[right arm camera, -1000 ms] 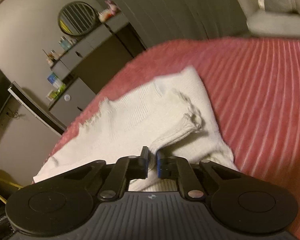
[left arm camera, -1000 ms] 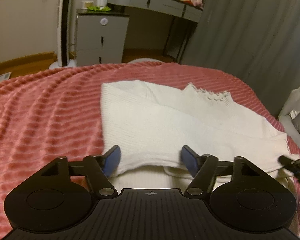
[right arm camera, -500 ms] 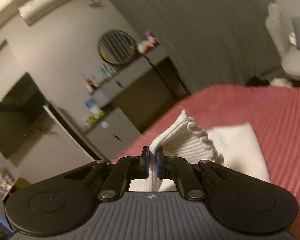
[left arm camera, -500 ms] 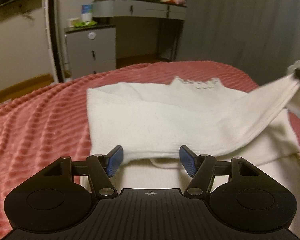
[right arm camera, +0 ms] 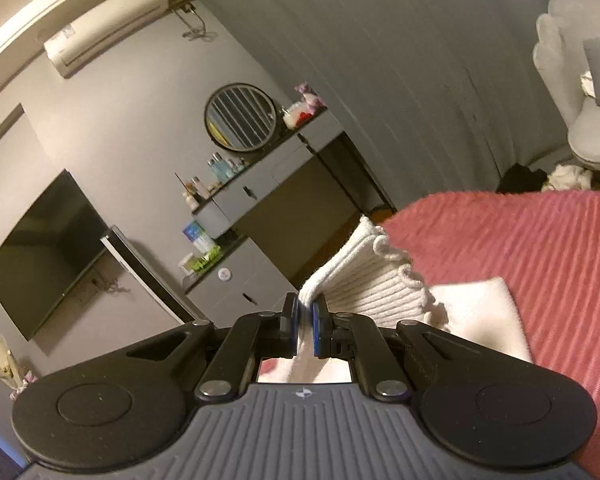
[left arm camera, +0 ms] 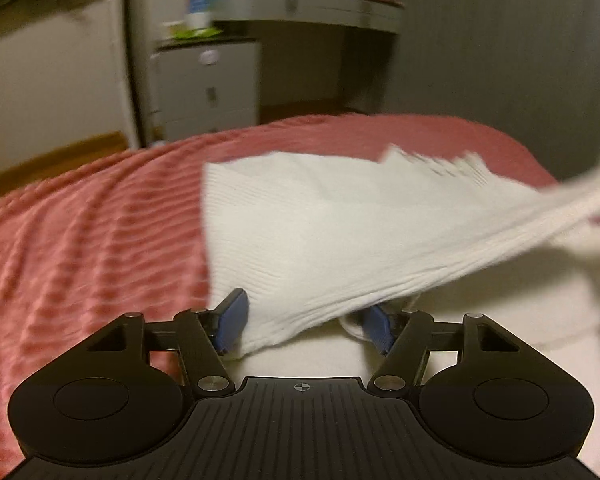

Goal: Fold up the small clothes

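Note:
A small white ribbed knit sweater lies on the pink ribbed bedspread. Its sleeve is lifted and stretched from the lower middle up to the right edge of the left wrist view. My left gripper is open, low over the sweater's near part, its blue pads on either side of the sleeve's base. My right gripper is shut on the sleeve's ribbed cuff and holds it raised above the bed.
Beyond the bed stand a grey drawer cabinet and a dressing table with a round mirror. A wall TV hangs at the left. A grey curtain and a pale chair are at the right.
My right gripper has lifted the sleeve cuff higher off the bed, pulling the sleeve taut. My left gripper stayed open and moved slightly closer over the sweater.

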`<state>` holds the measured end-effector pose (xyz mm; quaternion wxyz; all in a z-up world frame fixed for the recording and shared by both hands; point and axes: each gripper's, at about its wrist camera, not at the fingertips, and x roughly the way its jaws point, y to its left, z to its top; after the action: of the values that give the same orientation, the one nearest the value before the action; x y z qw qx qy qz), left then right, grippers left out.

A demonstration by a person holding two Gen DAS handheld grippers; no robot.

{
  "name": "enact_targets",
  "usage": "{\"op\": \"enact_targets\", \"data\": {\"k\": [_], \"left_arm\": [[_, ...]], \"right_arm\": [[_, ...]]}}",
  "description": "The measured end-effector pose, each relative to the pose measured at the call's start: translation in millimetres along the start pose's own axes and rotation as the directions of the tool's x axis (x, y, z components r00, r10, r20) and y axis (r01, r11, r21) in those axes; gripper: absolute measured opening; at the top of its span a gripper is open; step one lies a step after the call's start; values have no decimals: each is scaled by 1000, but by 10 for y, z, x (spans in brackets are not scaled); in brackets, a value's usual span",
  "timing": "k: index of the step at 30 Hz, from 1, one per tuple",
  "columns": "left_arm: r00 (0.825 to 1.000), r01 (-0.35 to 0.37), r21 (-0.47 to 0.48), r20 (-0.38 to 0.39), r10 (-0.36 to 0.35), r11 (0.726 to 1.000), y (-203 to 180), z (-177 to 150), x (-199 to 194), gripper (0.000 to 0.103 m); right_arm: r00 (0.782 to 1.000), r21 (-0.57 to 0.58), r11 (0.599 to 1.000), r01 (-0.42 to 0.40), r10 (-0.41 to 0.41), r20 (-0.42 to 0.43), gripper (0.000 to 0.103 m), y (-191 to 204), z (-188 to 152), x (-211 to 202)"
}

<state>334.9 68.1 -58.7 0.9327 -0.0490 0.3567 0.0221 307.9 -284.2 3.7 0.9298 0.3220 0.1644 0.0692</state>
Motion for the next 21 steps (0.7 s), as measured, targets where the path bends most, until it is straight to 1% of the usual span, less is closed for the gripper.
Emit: {"op": "enact_targets", "data": {"k": [3, 4, 6, 7, 8, 9, 10, 11, 12, 15, 16, 17, 19, 21], "left_arm": [[997, -70, -57, 16, 71, 996, 69, -24, -89, 70], [996, -86, -90, 4, 87, 992, 128, -50, -106, 70], [992, -122, -155, -43, 117, 980, 273, -112, -138, 66], [992, -120, -174, -63, 110, 977, 346, -149, -154, 66], [994, -97, -173, -67, 86, 980, 409, -179, -191, 66], [995, -91, -159, -58, 82, 983, 434, -188, -254, 66], [994, -101, -146, -51, 94, 984, 451, -194, -331, 66], [995, -99, -147, -44, 93, 984, 471, -192, -396, 66], [996, -88, -161, -30, 85, 983, 492, -194, -480, 68], [996, -77, -181, 28, 83, 980, 491, -85, -649, 71], [996, -70, -170, 48, 79, 983, 451, -34, -672, 73], [996, -62, -149, 56, 71, 987, 404, 15, -667, 80], [995, -57, -107, 75, 66, 993, 293, 98, -605, 81], [992, -75, -45, 102, 80, 996, 173, 133, -523, 80]], "right_arm": [[999, -11, 1000, 23, -23, -26, 6, -89, -86, -9], [999, -28, 999, 34, -35, -39, 6, -110, -129, -2], [994, -74, 996, 54, -61, -95, 6, -172, -234, 46], [988, -92, 992, 88, -99, -122, 6, -226, -296, 71], [980, -115, 986, 120, -136, -146, 6, -278, -347, 94], [969, -131, 980, 148, -170, -178, 6, -347, -402, 123], [952, -131, 975, 180, -206, -225, 7, -441, -461, 161], [938, -128, 969, 209, -236, -254, 8, -519, -508, 179], [931, -129, 967, 222, -249, -268, 8, -578, -551, 176], [936, -90, 971, 220, -236, -259, 8, -625, -581, 153], [937, -87, 971, 224, -239, -256, 8, -614, -576, 149], [937, -95, 970, 224, -241, -254, 9, -590, -573, 164], [937, -157, 961, 226, -259, -234, 7, -475, -571, 183], [946, -214, 952, 217, -260, -194, 7, -341, -545, 170]]}}
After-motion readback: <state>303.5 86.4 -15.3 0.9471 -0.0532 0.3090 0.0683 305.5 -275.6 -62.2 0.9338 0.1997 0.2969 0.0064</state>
